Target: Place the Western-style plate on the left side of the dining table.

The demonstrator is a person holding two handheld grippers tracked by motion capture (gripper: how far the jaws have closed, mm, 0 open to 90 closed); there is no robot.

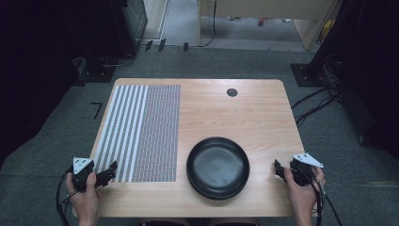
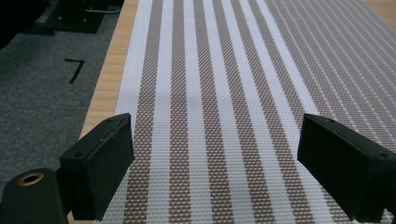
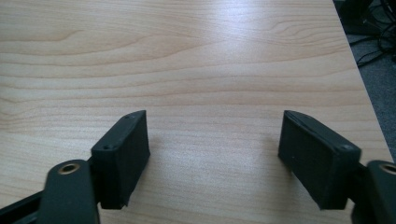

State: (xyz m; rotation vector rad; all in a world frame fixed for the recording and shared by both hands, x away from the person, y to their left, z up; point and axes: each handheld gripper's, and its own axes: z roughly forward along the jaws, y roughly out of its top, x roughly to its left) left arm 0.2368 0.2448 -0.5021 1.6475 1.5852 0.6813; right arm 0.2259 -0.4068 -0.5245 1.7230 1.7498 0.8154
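Resting near the table's front edge, the black plate [image 1: 218, 167] lies between both grippers, nearer the right gripper [image 1: 282, 171]. The left gripper [image 1: 107, 173] hovers over the striped placemat [image 1: 141, 132]. Both stand with jaws apart, holding nothing.

Both hands rest low, left gripper [image 1: 107, 173] and right gripper [image 1: 278, 169] fingers spread wide.
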